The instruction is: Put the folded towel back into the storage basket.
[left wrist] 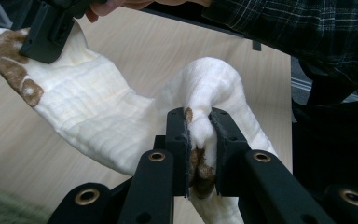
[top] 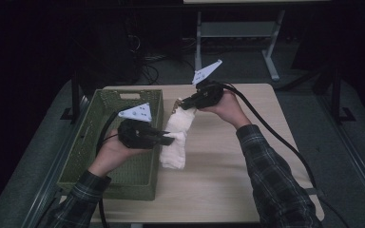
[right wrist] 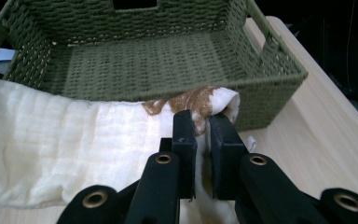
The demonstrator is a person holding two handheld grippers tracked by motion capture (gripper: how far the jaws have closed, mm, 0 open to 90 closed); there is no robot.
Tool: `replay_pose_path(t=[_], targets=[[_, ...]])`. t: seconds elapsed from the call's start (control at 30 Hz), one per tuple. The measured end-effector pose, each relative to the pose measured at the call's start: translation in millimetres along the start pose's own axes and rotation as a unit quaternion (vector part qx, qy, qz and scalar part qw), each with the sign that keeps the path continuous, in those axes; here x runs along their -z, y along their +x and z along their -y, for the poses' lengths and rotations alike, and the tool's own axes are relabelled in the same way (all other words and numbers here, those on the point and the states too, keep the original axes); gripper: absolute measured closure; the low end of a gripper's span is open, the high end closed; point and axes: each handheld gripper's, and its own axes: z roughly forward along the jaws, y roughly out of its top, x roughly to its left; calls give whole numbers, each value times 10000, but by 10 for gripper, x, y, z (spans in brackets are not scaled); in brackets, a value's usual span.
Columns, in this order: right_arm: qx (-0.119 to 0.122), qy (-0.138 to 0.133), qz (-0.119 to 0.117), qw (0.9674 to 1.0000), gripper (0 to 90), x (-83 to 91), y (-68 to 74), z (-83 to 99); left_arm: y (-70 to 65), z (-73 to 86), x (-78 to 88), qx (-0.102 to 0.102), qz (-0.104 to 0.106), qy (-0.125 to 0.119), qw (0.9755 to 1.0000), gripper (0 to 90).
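The left gripper (top: 169, 138) pinches a bunched fold of the cream cloth (top: 176, 142), its jaws pressed tight on the fabric. The right gripper (top: 183, 105) clamps the cloth's far, brown-patterned corner in the same way. Between them the cloth hangs stretched and lifted above the wooden table (top: 218, 180), its lower end near the tabletop, just right of the green woven basket (top: 123, 185). The basket sits at the table's left edge. Plaid sleeves (top: 275, 180) reach in from the near side.

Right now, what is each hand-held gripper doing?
Left hand-held gripper: closed on the cream cloth with brown patches.
Right hand-held gripper: closed on the same cloth's other end.
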Motion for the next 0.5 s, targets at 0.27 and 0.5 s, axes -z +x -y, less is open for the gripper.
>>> replay_pose_path(t=[0.27, 0.5], targets=[[80, -65, 6, 9999, 823, -155, -1, -270, 118, 111, 245, 15, -103, -53, 9999, 784], [182, 4, -64, 9998, 823, -400, 20, -421, 184, 286, 399, 113, -199, -57, 9997, 783]])
